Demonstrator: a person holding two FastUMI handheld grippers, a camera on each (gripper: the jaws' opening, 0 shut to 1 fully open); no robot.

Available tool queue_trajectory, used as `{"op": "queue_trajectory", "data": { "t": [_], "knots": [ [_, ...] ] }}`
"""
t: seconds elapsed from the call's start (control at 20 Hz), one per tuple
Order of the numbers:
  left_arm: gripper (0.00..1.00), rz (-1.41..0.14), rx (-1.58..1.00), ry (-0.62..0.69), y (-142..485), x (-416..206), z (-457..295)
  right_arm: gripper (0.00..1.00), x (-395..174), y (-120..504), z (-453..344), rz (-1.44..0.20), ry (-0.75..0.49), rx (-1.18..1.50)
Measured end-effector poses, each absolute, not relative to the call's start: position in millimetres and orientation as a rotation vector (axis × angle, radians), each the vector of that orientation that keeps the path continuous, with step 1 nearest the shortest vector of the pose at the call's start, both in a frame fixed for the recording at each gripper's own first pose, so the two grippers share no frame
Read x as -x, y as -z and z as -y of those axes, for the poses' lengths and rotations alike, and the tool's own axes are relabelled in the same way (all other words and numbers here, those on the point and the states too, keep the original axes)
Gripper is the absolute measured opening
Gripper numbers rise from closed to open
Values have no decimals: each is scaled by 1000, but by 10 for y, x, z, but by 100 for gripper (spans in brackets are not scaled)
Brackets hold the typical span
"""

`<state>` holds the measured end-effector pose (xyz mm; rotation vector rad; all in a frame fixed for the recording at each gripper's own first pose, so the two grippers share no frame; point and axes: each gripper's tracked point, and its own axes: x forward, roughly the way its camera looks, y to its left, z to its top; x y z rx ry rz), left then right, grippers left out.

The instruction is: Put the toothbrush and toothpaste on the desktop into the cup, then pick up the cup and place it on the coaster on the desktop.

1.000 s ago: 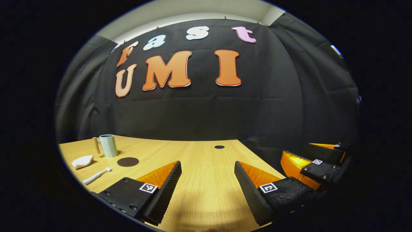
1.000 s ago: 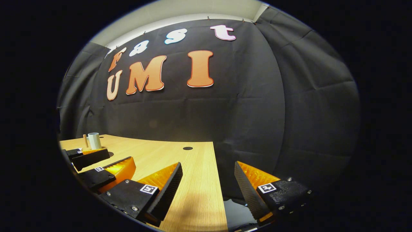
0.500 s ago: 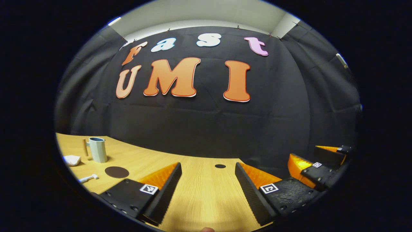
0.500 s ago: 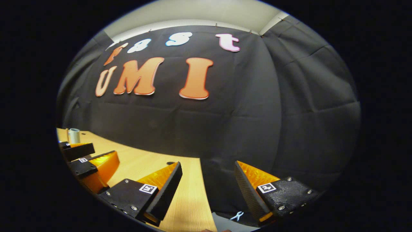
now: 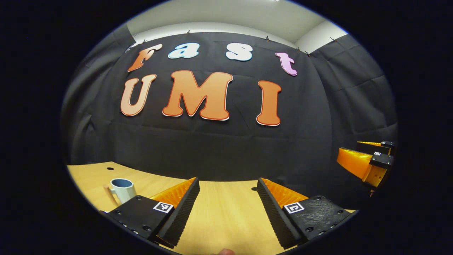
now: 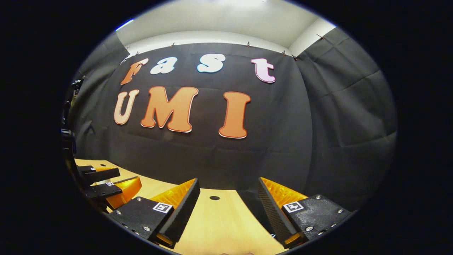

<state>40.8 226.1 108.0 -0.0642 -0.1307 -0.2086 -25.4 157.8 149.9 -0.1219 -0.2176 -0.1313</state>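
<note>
In the left gripper view a pale cup (image 5: 122,190) with a handle stands on the wooden desktop (image 5: 226,216) at the lower left, just behind my left finger. A thin wooden stick (image 5: 107,193) leans beside it. My left gripper (image 5: 228,193) is open above the desktop with nothing between its fingers. The right gripper (image 5: 368,161) appears far off at the right edge of that view, raised. In the right gripper view my right gripper (image 6: 228,193) is open and holds nothing, over the desktop (image 6: 219,223). The left gripper (image 6: 106,184) lies at its lower left.
A small dark round hole (image 6: 214,198) sits in the desktop ahead of the right gripper, and others (image 5: 110,168) show in the left gripper view. The black cloth wall (image 5: 226,141) rises just behind the table's far edge.
Both cameras have tilted up and swung. The cup now sits close by my left finger; the toothbrush, white toothpaste and dark coaster have slipped out of the left gripper view. Both grippers stay open.
</note>
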Motion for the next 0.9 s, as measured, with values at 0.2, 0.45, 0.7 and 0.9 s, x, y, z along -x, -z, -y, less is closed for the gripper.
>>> {"op": "queue_trajectory", "data": {
  "t": [0.2,0.45,0.7,0.9],
  "knots": [
    [100,110,7,232,-1165,-258,-3058,100,316,-1378,-2276,168,67,94],
    [98,64,2,186,-1229,-250,-3947,96,283,-1193,-2827,68,4,52],
    [98,-59,21,187,-1070,-359,-4447,98,204,-1008,-3179,-38,-49,67],
    [98,-211,-54,138,-812,-458,-4823,98,179,-862,-3357,-143,-86,25]
  ]
}}
